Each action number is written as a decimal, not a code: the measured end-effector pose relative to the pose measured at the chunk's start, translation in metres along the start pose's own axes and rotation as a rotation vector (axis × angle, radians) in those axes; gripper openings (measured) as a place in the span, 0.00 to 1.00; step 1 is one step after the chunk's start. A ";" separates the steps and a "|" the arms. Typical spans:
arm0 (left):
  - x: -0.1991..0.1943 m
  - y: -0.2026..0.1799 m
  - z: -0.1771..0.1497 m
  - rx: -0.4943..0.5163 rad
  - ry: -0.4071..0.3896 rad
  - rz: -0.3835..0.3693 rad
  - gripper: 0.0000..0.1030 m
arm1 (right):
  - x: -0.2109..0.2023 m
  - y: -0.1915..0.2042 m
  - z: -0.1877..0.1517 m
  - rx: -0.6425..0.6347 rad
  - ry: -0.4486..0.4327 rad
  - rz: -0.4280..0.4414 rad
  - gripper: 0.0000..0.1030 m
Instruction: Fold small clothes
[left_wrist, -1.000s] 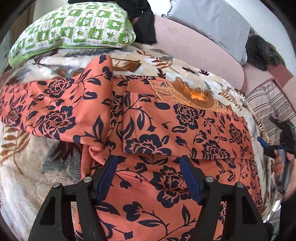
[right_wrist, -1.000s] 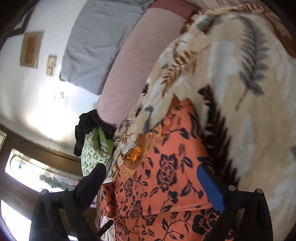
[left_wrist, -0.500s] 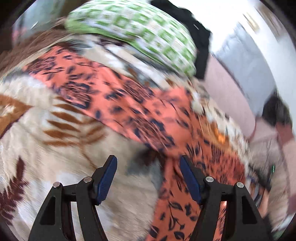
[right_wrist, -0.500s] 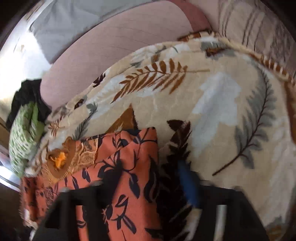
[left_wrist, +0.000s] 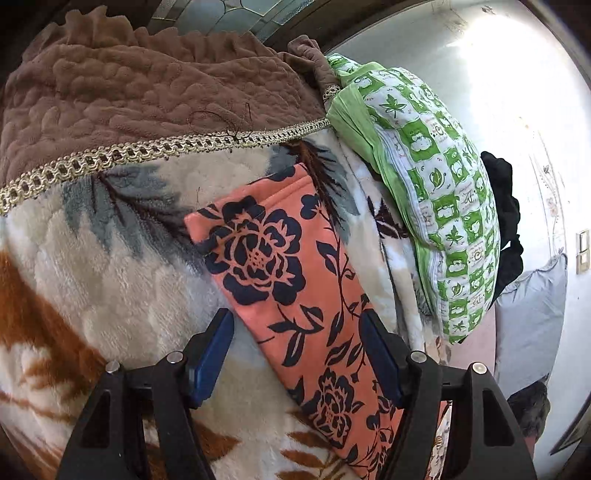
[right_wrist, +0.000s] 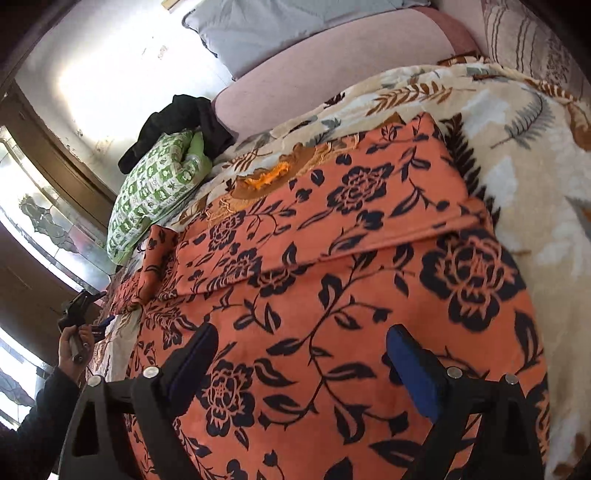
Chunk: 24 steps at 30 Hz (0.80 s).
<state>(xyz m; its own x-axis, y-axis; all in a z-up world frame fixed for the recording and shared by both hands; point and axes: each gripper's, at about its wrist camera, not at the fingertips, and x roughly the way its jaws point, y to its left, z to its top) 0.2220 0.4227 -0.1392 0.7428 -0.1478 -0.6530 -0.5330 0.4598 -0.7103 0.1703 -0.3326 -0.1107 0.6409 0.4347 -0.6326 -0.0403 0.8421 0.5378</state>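
My left gripper (left_wrist: 297, 341) and right gripper (right_wrist: 301, 356), jaws released, hover over the orange floral garment (right_wrist: 351, 266) on the leaf-print blanket (left_wrist: 110, 280).

Orange cloth with dark blue flowers and leafy vines (right_wrist: 332, 295), lying spread out on the fluffy leaf blanket (right_wrist: 517, 147). One side flap folded over the middle, its straight edge running across the cloth. A gold and orange stitched neck patch (right_wrist: 273, 177) at the end nearest the green pillow (right_wrist: 155, 184). One long sleeve (left_wrist: 295, 295) stretched flat on the blanket, cuff end pointing toward the green pillow.
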 end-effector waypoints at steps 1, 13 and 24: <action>-0.001 -0.001 -0.001 -0.001 -0.012 -0.003 0.69 | 0.003 -0.002 -0.002 0.008 0.007 -0.004 0.91; 0.015 -0.016 0.008 -0.010 -0.037 0.242 0.04 | 0.002 -0.008 -0.002 0.027 -0.014 0.010 0.91; -0.105 -0.318 -0.159 0.800 -0.242 -0.116 0.04 | -0.045 -0.035 0.001 0.131 -0.167 0.101 0.92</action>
<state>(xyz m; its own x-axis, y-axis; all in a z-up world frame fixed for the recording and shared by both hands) 0.2489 0.1524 0.1131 0.8900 -0.0823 -0.4484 -0.0681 0.9485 -0.3093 0.1436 -0.3825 -0.1005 0.7573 0.4466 -0.4764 -0.0179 0.7434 0.6686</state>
